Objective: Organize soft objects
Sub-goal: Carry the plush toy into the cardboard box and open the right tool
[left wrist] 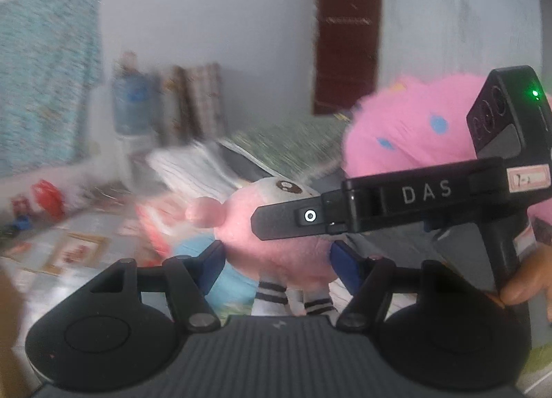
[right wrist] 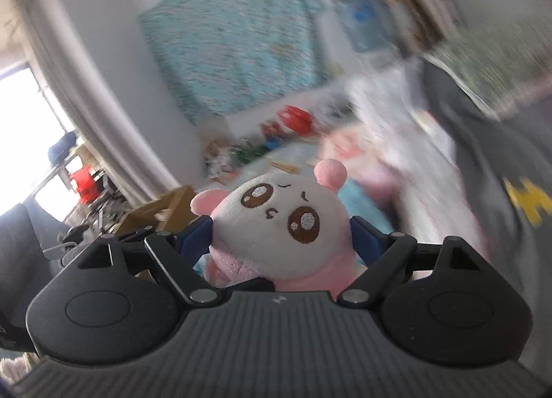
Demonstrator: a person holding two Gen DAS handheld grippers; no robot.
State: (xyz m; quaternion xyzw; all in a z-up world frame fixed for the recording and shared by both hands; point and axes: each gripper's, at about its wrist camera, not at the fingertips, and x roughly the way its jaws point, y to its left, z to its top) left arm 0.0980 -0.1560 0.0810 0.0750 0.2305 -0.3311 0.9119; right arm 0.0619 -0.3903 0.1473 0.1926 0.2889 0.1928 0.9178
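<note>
A pink plush toy with a white face (right wrist: 279, 215) and striped legs (left wrist: 272, 294) hangs between both grippers. My right gripper (right wrist: 281, 235) is shut on its head, with a blue pad pressed against each side. My left gripper (left wrist: 279, 260) is shut on its pink body (left wrist: 276, 246), just above the legs. In the left wrist view one black finger (left wrist: 286, 222) of the right gripper crosses in front of the toy, and a hand (left wrist: 524, 280) holds that gripper's handle. A fluffy pink toy with blue dots (left wrist: 414, 128) shows behind it. The room is blurred.
A teal patterned cloth (right wrist: 234, 35) hangs on the wall and a dark red door (left wrist: 348, 42) stands further right. Striped fabric (left wrist: 193, 170), red items (left wrist: 48, 197) and a patterned mat (left wrist: 76, 249) lie below. A grey garment with yellow print (right wrist: 500, 173) is at right, a cardboard box (right wrist: 162, 208) at left.
</note>
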